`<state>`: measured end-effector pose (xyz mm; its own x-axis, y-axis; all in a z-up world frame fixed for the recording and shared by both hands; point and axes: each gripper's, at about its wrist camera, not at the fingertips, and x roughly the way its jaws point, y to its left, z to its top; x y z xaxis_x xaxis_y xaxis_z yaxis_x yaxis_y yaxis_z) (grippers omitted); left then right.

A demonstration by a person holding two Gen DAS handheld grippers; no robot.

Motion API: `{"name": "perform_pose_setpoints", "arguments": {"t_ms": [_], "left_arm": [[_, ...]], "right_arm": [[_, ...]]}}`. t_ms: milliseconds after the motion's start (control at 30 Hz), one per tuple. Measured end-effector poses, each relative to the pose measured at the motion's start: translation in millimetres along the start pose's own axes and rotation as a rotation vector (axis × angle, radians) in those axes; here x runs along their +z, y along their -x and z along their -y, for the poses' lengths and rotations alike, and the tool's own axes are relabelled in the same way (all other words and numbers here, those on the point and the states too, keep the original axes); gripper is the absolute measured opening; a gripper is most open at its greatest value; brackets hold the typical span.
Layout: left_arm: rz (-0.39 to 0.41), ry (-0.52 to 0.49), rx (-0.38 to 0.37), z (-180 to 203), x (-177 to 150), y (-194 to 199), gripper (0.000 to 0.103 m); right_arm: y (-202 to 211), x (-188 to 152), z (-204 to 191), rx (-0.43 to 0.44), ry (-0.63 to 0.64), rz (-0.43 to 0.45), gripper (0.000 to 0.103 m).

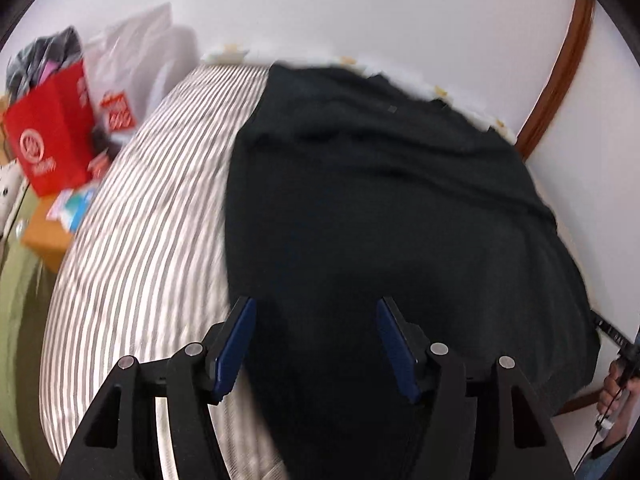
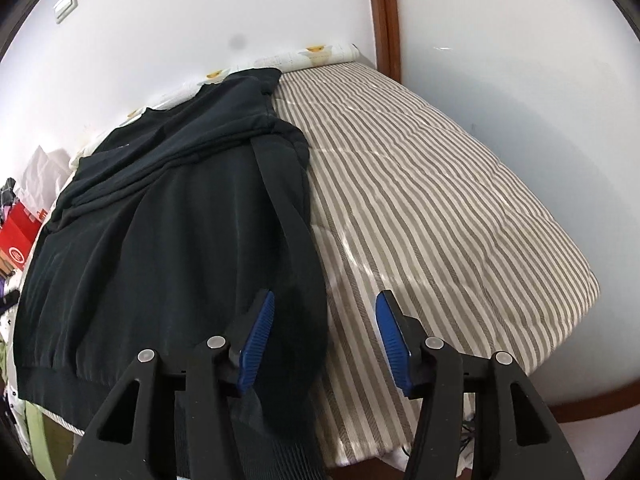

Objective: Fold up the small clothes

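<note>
A black sweatshirt (image 1: 380,200) lies spread on a striped mattress (image 1: 140,220). My left gripper (image 1: 316,304) hovers over the sweatshirt's near left part, blue pads apart, nothing pinched between them. In the right wrist view the sweatshirt (image 2: 160,240) covers the left half of the mattress (image 2: 440,200). One sleeve (image 2: 284,208) is folded across it and runs down toward me. My right gripper (image 2: 326,296) stands open above the sleeve's lower end; the cloth lies close by the left pad with a clear gap to the right pad.
A red paper bag (image 1: 52,136), a white plastic bag (image 1: 132,52) and a cardboard box (image 1: 48,236) stand beside the bed's left side. White walls with brown wooden trim (image 2: 384,12) close the far side. A person's hand (image 1: 614,384) shows at lower right.
</note>
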<state>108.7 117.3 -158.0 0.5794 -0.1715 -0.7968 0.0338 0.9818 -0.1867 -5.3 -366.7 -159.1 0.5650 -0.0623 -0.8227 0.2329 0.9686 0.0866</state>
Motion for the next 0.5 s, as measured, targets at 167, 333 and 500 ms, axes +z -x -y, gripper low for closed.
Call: {"name": "perform_pose_setpoints", "arguments": {"t_ms": [167, 333, 500], "left_arm": [[0.012, -0.023, 0.013, -11.2, -31.6, 8.9, 0.060], [0.017, -0.042, 0.005, -9.0, -44.1, 11.2, 0.060], [0.033, -0.069, 0.016, -1.1, -49.8, 10.7, 0.060]], "right_arm": [[3.3, -5.1, 6.1, 0.006, -0.001, 0.001, 0.053], [-1.0, -4.3, -5.6, 0.015, 0.052, 0.001, 0.053], [-12.7, -4.5, -15.1, 0.041, 0.039, -0.005, 0.053]]}}
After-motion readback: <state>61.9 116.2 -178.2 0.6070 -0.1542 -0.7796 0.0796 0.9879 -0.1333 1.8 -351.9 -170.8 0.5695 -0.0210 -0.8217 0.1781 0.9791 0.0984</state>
